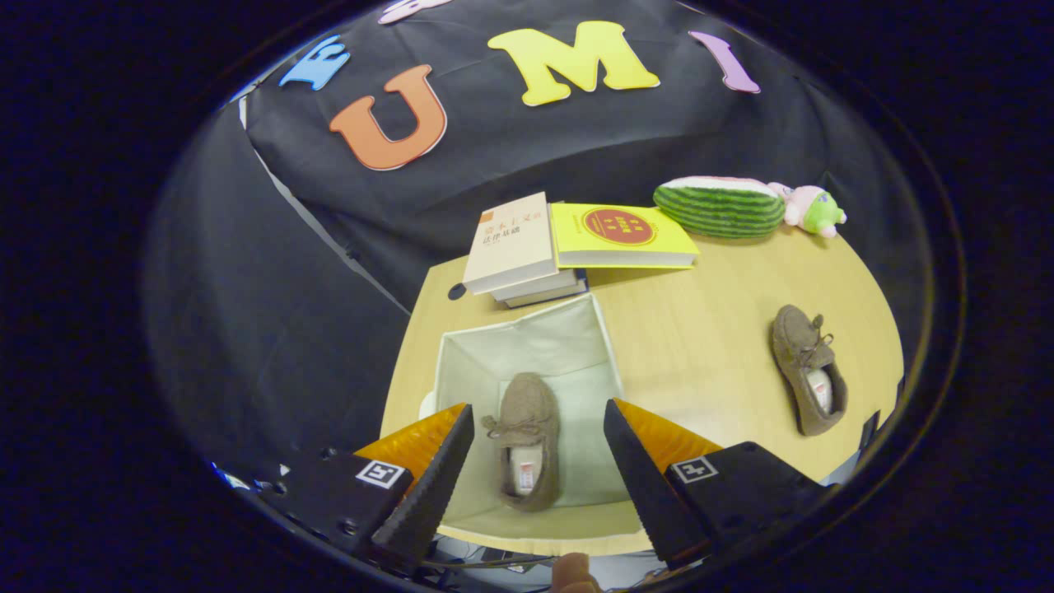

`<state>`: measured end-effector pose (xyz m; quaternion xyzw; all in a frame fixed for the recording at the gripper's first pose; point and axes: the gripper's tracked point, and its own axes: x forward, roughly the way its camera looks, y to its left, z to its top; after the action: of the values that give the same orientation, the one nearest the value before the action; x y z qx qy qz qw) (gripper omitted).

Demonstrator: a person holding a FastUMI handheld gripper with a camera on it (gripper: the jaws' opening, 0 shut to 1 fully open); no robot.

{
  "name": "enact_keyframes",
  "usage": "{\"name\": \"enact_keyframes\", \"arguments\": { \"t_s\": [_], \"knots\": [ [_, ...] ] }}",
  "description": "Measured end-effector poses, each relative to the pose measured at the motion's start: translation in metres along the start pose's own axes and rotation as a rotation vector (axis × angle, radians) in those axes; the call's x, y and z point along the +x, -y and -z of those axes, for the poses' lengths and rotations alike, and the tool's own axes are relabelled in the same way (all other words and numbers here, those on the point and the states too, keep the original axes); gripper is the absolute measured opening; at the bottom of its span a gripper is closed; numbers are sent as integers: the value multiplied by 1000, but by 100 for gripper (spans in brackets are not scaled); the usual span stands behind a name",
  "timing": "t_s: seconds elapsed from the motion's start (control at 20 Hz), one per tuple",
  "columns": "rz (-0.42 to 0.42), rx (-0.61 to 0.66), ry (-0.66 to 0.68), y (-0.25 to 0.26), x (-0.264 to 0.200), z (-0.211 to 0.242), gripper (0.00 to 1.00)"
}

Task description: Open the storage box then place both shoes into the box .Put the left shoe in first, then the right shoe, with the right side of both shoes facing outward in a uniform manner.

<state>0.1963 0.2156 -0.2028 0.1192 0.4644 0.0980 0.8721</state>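
- Hovering over the open storage box [461, 354], the gripper [539, 428] is spreading its fingers wide, gripping nothing.
- One shoe [527, 436] is lying inside, between the fingers.
- Another shoe [809, 369] is resting on the table [700, 329], well apart.

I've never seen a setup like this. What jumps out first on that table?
An open white storage box with one brown shoe lying inside, seen between the spread fingers of the hand-held gripper, which is open and grips nothing. The second brown shoe lies on the wooden table beside the box. Beyond the box sit stacked books and a watermelon-slice plush.
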Motion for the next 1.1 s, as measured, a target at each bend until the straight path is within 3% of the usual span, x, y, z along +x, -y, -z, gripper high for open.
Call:
{"name": "enact_keyframes", "arguments": {
  "t_s": [0.35, 0.75, 1.1],
  "knots": [
    [184, -19, -8, 117, -16, -27, 100],
    [486, -47, -144, 280, -32, -29, 100],
    [571, -144, -314, 359, -16, 8, 100]
  ]
}}
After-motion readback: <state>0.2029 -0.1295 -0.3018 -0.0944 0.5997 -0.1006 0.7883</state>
